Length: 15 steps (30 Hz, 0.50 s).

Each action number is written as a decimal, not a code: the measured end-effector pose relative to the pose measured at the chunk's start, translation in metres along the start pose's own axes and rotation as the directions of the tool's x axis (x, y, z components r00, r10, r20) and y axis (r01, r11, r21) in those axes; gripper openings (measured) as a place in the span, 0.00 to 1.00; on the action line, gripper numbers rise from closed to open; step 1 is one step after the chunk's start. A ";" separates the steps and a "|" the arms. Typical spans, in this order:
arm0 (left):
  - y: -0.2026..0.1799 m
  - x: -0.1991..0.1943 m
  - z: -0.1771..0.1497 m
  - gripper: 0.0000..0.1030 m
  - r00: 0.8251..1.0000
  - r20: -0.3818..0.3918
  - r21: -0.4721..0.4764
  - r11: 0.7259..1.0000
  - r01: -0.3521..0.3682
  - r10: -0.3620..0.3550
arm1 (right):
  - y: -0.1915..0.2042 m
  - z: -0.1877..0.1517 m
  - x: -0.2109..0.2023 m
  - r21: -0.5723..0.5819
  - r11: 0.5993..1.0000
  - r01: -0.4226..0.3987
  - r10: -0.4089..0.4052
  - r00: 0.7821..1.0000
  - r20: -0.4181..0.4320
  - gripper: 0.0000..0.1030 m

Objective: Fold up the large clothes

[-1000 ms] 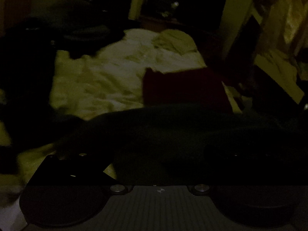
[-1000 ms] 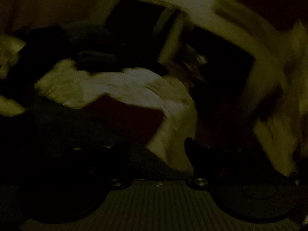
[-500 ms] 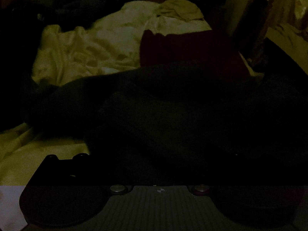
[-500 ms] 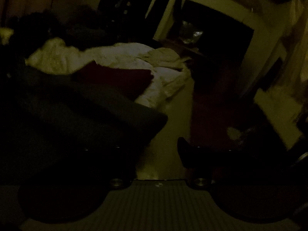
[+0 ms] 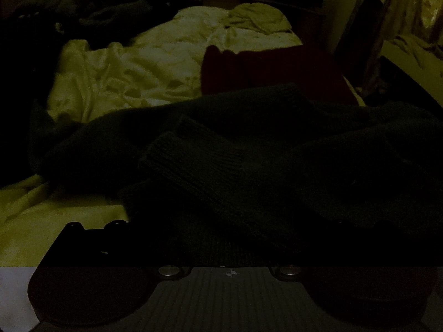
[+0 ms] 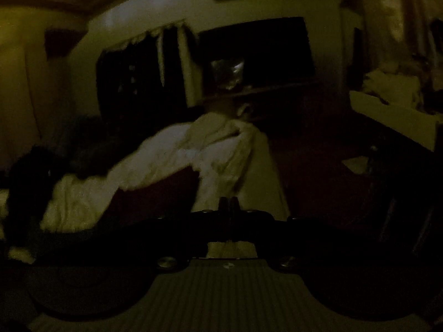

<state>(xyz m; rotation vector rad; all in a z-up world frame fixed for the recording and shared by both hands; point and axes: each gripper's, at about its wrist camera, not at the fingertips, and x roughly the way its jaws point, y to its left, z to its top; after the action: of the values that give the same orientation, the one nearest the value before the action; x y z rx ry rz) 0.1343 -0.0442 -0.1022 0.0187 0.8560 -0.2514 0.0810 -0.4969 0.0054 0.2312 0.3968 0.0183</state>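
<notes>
Clothes on a bed

A dark ribbed knit sweater (image 5: 249,160) lies nearest on the pale rumpled bedsheet (image 5: 133,69); a dark red folded garment (image 5: 271,72) sits just behind it.

A rumpled pale bedsheet (image 5: 155,63) covers the bed. A crumpled light cloth (image 5: 254,18) lies near the bed's far end. A dark red folded cloth (image 5: 271,72) sits at the bed's right edge. Dark heaped clothing (image 5: 83,13) crowds the far left corner. A dark wide screen (image 6: 265,52) stands beyond.
</notes>
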 end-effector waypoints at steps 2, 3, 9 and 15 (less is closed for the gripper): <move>0.002 0.000 -0.001 1.00 1.000 0.003 -0.007 1.000 0.006 -0.006 | -0.006 0.007 0.013 0.002 0.999 -0.047 0.047 0.994 -0.100 0.05; 0.003 0.000 -0.001 1.00 1.000 0.004 -0.010 1.000 0.009 -0.009 | -0.004 0.005 0.017 -0.001 0.998 -0.057 0.056 0.989 -0.139 0.17; 0.002 0.001 0.000 1.00 1.000 0.002 -0.006 1.000 0.006 -0.006 | 0.038 -0.047 -0.008 -0.250 0.945 -0.209 0.169 0.971 -0.171 0.66; 0.003 0.000 -0.002 1.00 1.000 0.009 -0.006 1.000 0.006 -0.006 | 0.043 -0.062 0.013 -0.215 0.967 -0.135 0.099 0.980 -0.172 0.24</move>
<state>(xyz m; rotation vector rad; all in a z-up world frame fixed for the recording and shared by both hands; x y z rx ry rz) 0.1333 -0.0415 -0.1037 0.0090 0.8483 -0.2543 0.0699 -0.4408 -0.0454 0.0272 0.5368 0.1992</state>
